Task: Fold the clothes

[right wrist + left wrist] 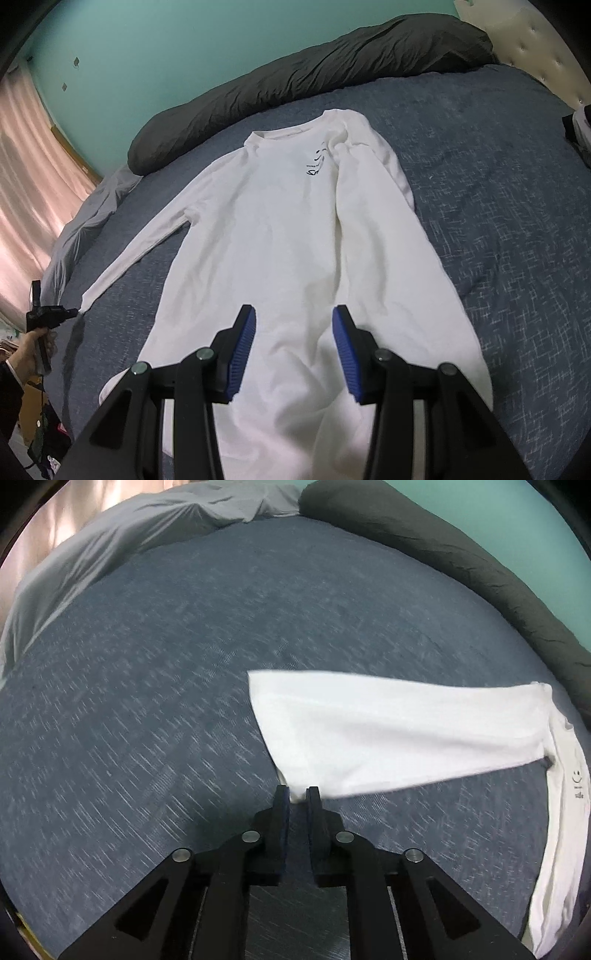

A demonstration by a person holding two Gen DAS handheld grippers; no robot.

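Right wrist: soft white long-sleeved shirt [280, 236] flat on textured blue bedspread [498, 206].

I am looking at a white long-sleeved shirt [280, 236] showing a small black print [317, 162] near its collar, lying on a blue-grey bedspread [498, 206] flecked with pale dashes. A dark grey bolster [295, 81] is lying under a teal wall [155, 48], with pink curtains [33, 177] hanging. My right gripper [293, 349] is showing blue ribbed pads [242, 354] on black fingers
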